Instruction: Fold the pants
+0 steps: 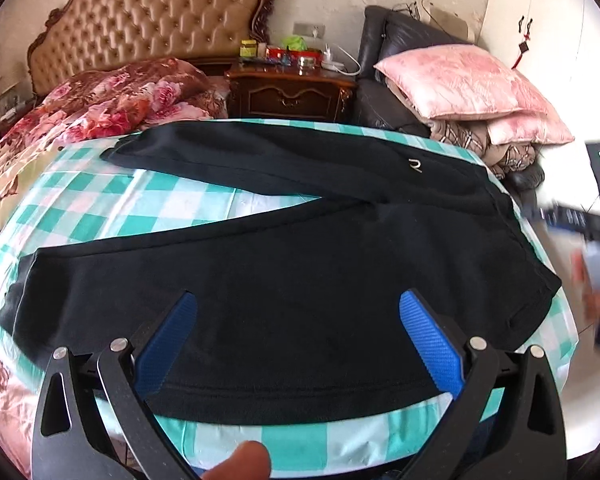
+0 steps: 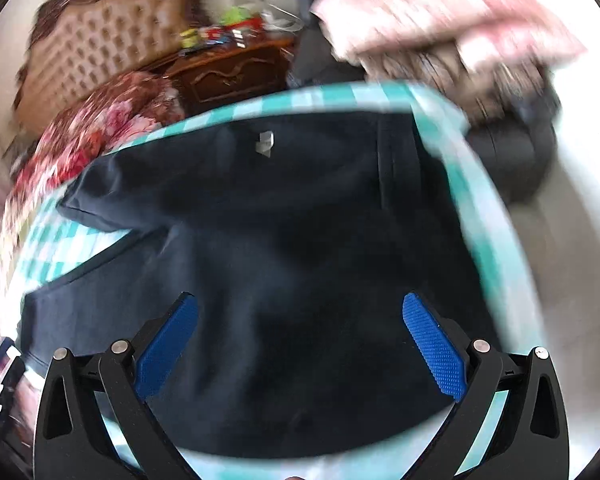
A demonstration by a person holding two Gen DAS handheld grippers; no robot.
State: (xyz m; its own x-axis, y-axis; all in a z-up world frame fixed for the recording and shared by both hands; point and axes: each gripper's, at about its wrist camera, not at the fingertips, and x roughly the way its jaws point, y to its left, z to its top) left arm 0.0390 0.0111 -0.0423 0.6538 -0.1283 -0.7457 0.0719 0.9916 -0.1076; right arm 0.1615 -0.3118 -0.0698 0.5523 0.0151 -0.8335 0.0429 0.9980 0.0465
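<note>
Pants (image 1: 284, 280), dark and spread flat on the teal-checked bed sheet (image 1: 172, 204), run left to right with legs splayed leftward, waistband right. Left tongs (image 1: 298, 344) and right tongs (image 2: 300, 344) both hover released over the near leg.

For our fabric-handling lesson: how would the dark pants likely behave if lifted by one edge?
The pants lie flat with soft creases, so they would probably droop limply. The thick-looking knit suggests moderate weight. They may drag across the checked sheet rather than slide freely.
</note>
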